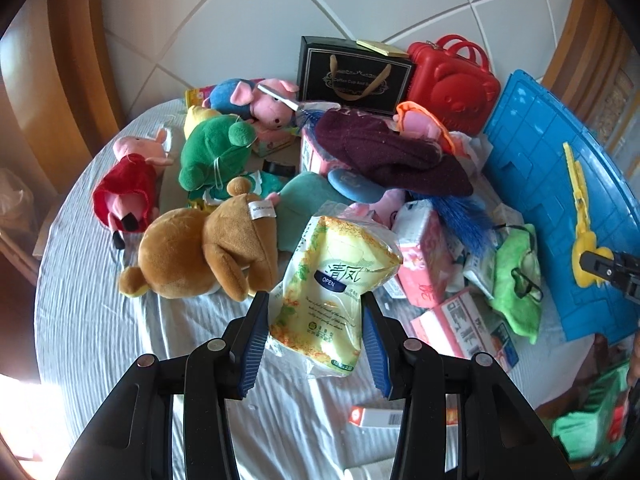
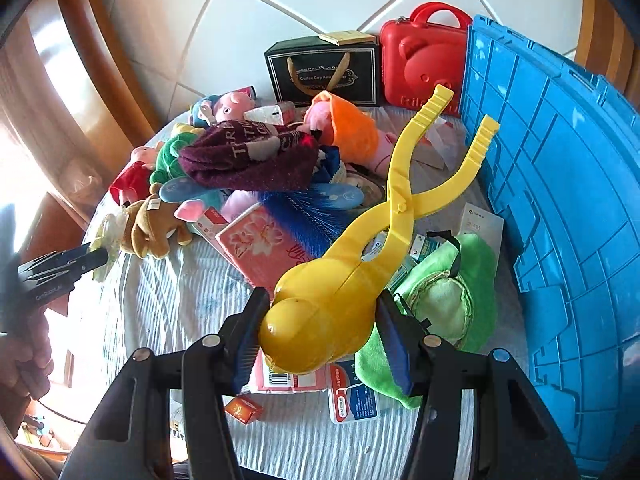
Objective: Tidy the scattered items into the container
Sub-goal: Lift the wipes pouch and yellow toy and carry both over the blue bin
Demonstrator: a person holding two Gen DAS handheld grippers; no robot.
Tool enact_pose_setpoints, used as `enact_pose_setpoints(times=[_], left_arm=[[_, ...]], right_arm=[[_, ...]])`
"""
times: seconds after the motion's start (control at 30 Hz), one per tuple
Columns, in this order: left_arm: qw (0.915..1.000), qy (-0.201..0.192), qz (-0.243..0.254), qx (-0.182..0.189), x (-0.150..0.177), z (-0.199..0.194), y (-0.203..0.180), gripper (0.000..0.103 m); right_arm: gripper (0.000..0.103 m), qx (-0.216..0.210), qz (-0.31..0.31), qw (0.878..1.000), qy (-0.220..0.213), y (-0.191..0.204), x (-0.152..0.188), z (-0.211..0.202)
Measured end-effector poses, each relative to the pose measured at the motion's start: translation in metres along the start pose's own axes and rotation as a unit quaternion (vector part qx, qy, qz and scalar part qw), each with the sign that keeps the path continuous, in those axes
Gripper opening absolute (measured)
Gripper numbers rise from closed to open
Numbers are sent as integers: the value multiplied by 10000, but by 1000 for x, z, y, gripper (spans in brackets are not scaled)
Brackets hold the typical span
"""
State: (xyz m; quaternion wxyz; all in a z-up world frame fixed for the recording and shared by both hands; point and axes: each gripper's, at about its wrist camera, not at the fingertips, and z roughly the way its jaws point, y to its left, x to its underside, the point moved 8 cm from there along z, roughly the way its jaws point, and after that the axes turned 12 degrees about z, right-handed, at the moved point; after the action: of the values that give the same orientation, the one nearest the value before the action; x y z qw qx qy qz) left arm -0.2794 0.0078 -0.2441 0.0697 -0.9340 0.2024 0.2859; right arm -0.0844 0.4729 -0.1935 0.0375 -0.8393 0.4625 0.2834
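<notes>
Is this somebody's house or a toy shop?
Probably a room in a home. Plush toys like the brown bear and tissue packs lie jumbled on a table with a white cloth, beside a tiled wall and wooden trim. No shop shelves show.

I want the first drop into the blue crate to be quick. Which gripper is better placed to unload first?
Probably the right gripper: it is shut on the yellow clamp toy right beside the blue crate. The left gripper holds the tissue pack across the pile.

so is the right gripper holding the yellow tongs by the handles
No, the right gripper clamps the yellow tongs by their round scoop end; the handles point away.
</notes>
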Motion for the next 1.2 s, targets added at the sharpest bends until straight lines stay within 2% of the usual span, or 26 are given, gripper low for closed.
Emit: enact_pose_setpoints(times=[0.3,0.6,0.97,1.2], left_arm=[[9990,-413,-58,-144,-35,-38,-25,43],[9959,-724,12,-548,-71,-71,-53,43],[9919,-943,23,-854,-110,-93,-91,43],[9901,-1102,177,-850,-148,-98,-138,43]], right_arm=[[52,-382,-362,9976,-440,9,-24,-47],[52,-746,-609,9928,-717,4,-41,-83],[52,-954,-718,9881,-972,-28,-54,-119],[52,-1039,-652,9861,-1119,-65,-62,-137]])
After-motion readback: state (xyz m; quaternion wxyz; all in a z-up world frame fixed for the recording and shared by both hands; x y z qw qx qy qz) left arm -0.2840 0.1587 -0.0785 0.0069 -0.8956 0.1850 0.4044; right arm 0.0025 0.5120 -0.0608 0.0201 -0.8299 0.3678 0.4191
